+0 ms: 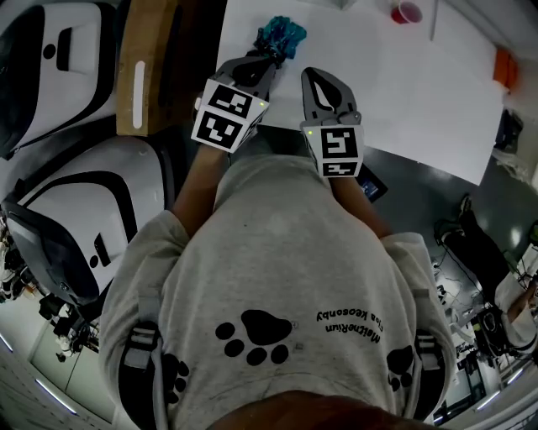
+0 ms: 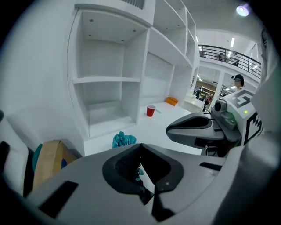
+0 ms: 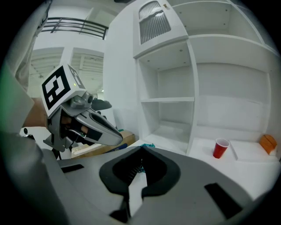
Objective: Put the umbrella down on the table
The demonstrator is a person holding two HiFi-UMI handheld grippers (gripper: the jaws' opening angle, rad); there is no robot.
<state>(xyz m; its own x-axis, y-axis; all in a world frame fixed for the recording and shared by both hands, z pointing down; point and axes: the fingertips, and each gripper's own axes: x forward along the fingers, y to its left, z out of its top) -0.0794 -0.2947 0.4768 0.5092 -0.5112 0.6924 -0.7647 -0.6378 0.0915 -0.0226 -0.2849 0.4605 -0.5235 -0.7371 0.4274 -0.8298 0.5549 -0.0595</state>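
The teal umbrella (image 1: 282,34) lies bunched on the white desk (image 1: 403,92) near its left edge, just beyond the left tool (image 1: 267,57). That tool's jaws are closed on nothing. Beside it, the right tool (image 1: 313,74) is closed and empty too. A red cup (image 1: 407,13) stands well apart.

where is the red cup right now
In the head view, the red plastic cup stands far back on the white table, right of the teal umbrella.

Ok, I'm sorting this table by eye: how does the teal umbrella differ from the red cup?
Colour: the umbrella is teal, the cup red. Pose: the umbrella lies in a crumpled heap, the cup stands upright with its mouth up. Both sit on the white table.
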